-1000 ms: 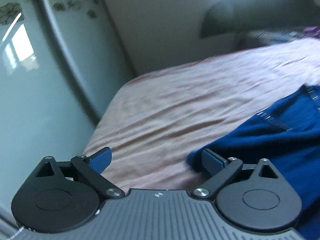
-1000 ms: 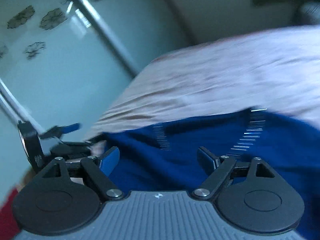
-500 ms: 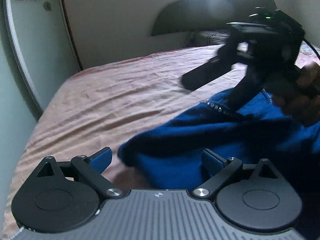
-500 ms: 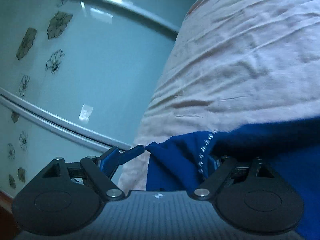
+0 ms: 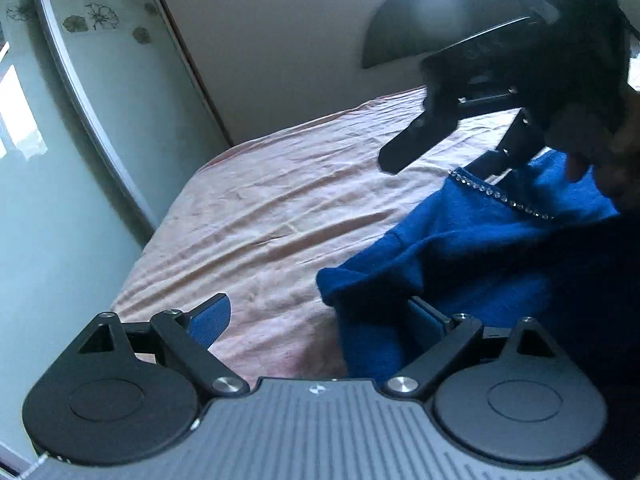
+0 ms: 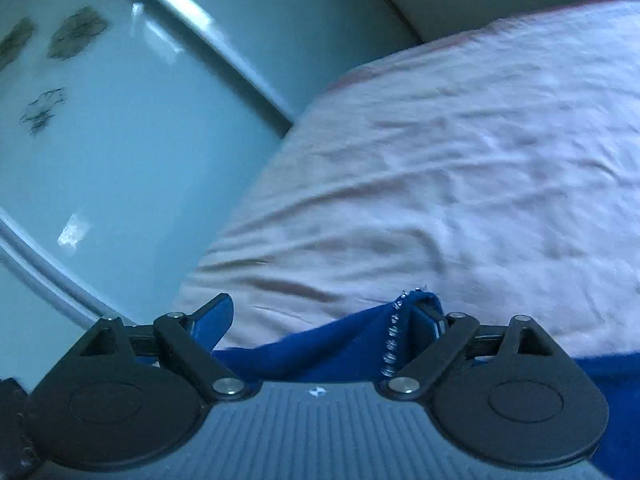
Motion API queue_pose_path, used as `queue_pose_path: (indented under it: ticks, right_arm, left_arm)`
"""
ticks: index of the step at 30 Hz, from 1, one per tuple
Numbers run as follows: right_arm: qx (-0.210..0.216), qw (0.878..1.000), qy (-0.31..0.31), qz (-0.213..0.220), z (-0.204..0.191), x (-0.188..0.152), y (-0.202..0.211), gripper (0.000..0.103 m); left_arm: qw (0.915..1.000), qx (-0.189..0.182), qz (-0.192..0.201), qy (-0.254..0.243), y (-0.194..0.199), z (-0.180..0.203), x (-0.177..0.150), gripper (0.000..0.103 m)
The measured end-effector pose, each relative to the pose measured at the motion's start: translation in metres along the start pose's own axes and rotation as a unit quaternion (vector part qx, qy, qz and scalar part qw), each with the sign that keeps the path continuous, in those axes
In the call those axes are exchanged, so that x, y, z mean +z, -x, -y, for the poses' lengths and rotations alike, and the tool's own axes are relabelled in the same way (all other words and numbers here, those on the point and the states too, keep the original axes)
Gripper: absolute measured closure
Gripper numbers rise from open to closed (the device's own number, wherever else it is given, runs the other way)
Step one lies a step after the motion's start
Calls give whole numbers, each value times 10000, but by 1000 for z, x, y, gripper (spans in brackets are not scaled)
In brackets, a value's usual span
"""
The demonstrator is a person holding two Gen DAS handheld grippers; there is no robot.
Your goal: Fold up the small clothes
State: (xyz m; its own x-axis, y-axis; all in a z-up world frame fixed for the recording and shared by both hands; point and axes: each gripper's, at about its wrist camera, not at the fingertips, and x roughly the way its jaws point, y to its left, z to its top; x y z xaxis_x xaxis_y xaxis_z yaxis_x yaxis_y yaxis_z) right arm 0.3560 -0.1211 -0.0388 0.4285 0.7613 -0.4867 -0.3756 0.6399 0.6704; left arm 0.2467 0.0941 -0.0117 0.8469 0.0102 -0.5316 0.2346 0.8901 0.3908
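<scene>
A small blue knit garment [image 5: 472, 236] with a line of rhinestones lies bunched on the pink bedsheet [image 5: 280, 216]. My left gripper [image 5: 320, 316] is open; a fold of the garment drapes between its jaws against the right pad [image 5: 424, 318]. My right gripper shows in the left wrist view [image 5: 444, 156], open, its lower finger touching the rhinestone edge. In the right wrist view my right gripper [image 6: 324, 316] is open, with the garment's rhinestone edge [image 6: 394, 336] bunched against its right pad.
A pale green glass wardrobe door [image 5: 60, 184] with flower prints stands along the bed's left side, also in the right wrist view [image 6: 120, 128]. A beige wall [image 5: 280, 40] and a dark headboard [image 5: 392, 48] lie beyond the bed. The sheet [image 6: 440, 184] is wrinkled.
My left gripper has moved left, so the garment's fold now sits by its right pad. My right gripper has tilted and the garment sits lower between its jaws. Both stay open.
</scene>
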Motion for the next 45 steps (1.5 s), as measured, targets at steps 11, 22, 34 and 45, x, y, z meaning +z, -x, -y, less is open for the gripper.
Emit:
queue_pose_path:
  ticks: [11, 22, 34, 45]
  right_arm:
    - [-287, 9986, -79, 440, -8, -45, 101, 10]
    - [-1745, 9749, -413, 1322, 15, -129, 226, 7]
    - [-2195, 9410, -1489, 2101, 56, -163, 291, 0]
    - [-1953, 9649, -630, 1640, 11, -205, 271, 0]
  left_arm:
    - [9989, 331, -29, 318, 18, -7, -6, 10]
    - [9985, 526, -23, -164, 55, 10, -21, 8]
    - [9993, 301, -91, -221, 91, 34, -39, 3]
    - [9949, -750, 627, -240, 201, 68, -64, 1]
